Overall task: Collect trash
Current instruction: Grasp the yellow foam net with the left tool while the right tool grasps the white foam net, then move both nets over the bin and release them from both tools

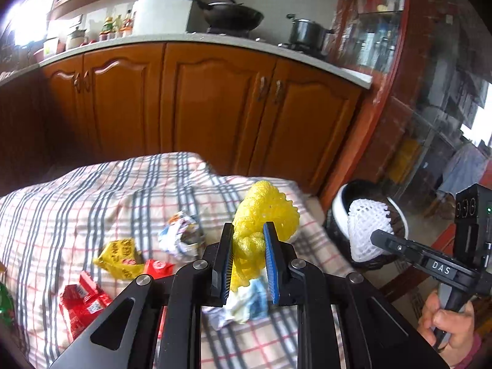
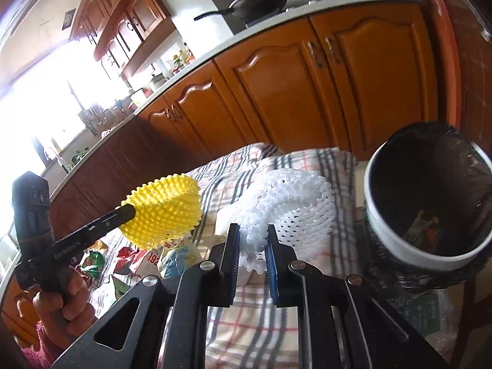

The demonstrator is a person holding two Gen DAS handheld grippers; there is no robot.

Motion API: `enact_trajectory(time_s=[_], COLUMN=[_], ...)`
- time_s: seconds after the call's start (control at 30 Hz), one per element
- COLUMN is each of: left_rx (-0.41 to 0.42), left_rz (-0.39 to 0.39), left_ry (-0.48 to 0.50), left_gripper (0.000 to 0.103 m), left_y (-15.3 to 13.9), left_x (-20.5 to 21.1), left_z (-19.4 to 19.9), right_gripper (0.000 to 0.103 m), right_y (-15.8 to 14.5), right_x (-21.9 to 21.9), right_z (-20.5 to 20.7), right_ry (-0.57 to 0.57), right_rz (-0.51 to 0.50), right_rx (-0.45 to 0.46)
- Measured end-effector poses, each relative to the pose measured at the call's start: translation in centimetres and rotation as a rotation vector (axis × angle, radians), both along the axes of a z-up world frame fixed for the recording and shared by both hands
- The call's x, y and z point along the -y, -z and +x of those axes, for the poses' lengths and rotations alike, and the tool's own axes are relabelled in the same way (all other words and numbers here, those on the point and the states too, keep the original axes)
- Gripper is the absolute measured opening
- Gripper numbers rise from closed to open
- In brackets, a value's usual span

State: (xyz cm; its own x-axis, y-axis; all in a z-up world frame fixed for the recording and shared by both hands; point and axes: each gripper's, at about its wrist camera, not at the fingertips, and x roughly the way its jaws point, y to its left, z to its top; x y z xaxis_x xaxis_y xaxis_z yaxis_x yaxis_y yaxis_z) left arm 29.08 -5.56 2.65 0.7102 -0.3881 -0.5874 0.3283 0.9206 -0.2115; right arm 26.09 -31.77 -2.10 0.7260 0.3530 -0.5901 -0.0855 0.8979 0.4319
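Note:
My left gripper [image 1: 248, 236] is shut on a yellow foam fruit net [image 1: 264, 209], lifted above the checked cloth. The same yellow net [image 2: 166, 209] shows in the right wrist view at the tip of the left gripper [image 2: 127, 212]. My right gripper [image 2: 252, 236] is shut on a white foam fruit net [image 2: 295, 203], also off the cloth. In the left wrist view that white net [image 1: 367, 227] hangs at the right gripper [image 1: 376, 236], in front of the bin [image 1: 338, 203]. The white bin with a black liner [image 2: 427, 255] stands just right of the table.
Wrappers lie on the checked cloth [image 1: 77, 203]: a yellow one [image 1: 120, 258], red ones [image 1: 83, 301], a crumpled white-blue packet [image 1: 181, 236] and a white-blue scrap [image 1: 246, 304] under my left gripper. Wooden cabinets [image 1: 215, 104] stand behind the table. A hand [image 1: 446, 326] grips the right tool.

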Motion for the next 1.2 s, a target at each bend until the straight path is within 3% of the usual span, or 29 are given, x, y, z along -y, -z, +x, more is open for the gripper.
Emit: enact_trajectory(time_s=[0.6, 1.2], left_rx=[-0.005, -0.060], left_rz=[0.007, 0.044], left_ry=[0.206, 0.246], left_gripper=[0.018, 0.018], left_y=[-0.3, 1.0], left_x=[8.0, 17.1], left_z=[1.1, 7.1], right_gripper=[0.016, 0.016], right_y=[-1.9, 0.2], right_x=[9.0, 13.4], right_z=[-3.7, -2.0], right_ry=[0.190, 0.212], right_rz=[-0.030, -0.030], right_rx=[0.017, -0.048])
